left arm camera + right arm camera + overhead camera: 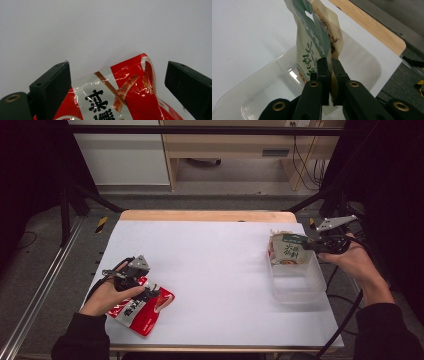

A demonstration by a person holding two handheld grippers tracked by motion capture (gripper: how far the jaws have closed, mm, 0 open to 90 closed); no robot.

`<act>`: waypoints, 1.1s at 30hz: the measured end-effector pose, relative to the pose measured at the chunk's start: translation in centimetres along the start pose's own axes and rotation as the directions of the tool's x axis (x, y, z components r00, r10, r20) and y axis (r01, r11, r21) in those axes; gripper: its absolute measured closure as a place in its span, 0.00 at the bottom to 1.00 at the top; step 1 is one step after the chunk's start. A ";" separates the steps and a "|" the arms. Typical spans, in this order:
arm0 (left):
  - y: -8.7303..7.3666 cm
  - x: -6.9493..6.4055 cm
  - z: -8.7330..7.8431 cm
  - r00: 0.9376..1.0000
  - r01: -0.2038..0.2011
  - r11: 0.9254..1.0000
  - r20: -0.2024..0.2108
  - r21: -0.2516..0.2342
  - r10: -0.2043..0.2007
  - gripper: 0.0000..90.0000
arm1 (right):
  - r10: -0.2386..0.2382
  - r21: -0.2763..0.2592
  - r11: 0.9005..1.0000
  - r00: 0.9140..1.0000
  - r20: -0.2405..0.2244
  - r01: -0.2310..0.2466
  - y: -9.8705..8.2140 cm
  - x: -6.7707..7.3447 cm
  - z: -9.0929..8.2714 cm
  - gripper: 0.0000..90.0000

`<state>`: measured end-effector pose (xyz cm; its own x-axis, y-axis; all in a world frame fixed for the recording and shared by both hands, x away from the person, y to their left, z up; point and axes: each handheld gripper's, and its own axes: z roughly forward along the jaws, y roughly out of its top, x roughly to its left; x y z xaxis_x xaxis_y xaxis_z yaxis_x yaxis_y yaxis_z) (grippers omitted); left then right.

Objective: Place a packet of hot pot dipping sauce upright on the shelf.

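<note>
The beige snack pouch with a green top (pixel 312 47) hangs upright at the centre of the right gripper view, its lower part inside a clear plastic container (pixel 362 65). The right gripper (pixel 329 75) pinches one edge of this pouch, its two black jaws pressed close together with only the thin film between them. In the high view the same pouch (pixel 287 249) sits at the right of the frame, over the far end of the container (pixel 300 287), and the right gripper (pixel 312 245) meets it from the right, held by the person's right hand (pixel 352 260).

At the lower left of the high view a red snack pouch (pixel 145 310) lies flat on the white table sheet (pixel 220 270), near the front edge. The left gripper (pixel 150 292) rests over its upper part, with the left hand (pixel 107 295) behind it. In the left gripper view the red pouch (pixel 130 95) fills the lower middle, printed with black characters and a picture of chopsticks. The left gripper (pixel 117 82) has its jaws spread wide, one on each side of the pouch. The left-hand jaw overlaps the pouch's edge; the right-hand jaw stands clear of it, with white sheet showing between.

Beyond the sheet, the wooden table edge (pixel 210 215) runs across the upper middle of the high view.
</note>
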<state>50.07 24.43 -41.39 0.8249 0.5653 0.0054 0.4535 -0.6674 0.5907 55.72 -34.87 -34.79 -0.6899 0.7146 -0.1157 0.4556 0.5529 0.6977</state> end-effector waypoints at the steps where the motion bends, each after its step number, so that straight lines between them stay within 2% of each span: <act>1: 0.0 0.0 0.0 1.000 0.001 1.000 0.000 -0.001 -0.001 0.08 | 0.007 0.004 1.000 1.000 0.005 -0.007 -0.1 -0.1 0.0 0.97; 8: -0.1 0.1 -0.1 1.000 0.002 1.000 -0.002 -0.002 -0.002 0.08 | 0.022 0.017 1.000 1.000 0.015 -0.022 -0.5 -0.1 0.0 0.93; 13: -0.1 0.1 -0.1 1.000 0.001 1.000 -0.001 -0.003 -0.001 0.08 | 0.042 0.022 0.999 0.999 0.015 -0.042 -0.9 -0.2 -0.1 0.86; 17: -0.1 0.1 -0.2 1.000 0.002 1.000 -0.002 -0.005 -0.002 0.08 | 0.041 0.019 0.999 0.999 0.016 -0.041 -0.8 0.1 -0.1 0.76; 19: -0.1 0.1 -0.2 1.000 0.005 1.000 -0.003 -0.008 -0.005 0.08 | 0.045 0.017 0.999 0.999 0.025 -0.045 -0.6 0.4 -0.1 0.65; 22: -0.1 0.1 -0.2 1.000 0.003 1.000 -0.003 -0.009 -0.003 0.08 | 0.038 0.025 0.999 0.998 0.053 -0.039 -0.4 0.9 -0.1 0.54; 27: -0.1 0.1 -0.4 1.000 -0.002 1.000 -0.009 -0.005 0.002 0.08 | 0.030 0.029 0.999 0.997 0.068 -0.032 -0.4 1.3 -0.1 0.42; 33: -0.1 0.1 -0.5 1.000 -0.001 1.000 -0.011 -0.012 0.001 0.08 | 0.028 0.035 0.999 0.997 0.067 -0.031 -0.6 1.7 -0.1 0.39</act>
<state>49.94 24.79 -40.99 0.8214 0.5702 0.0149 0.4486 -0.6618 0.6006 54.22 -34.05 -35.31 -0.6375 0.7570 -0.1433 0.4961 0.5456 0.6754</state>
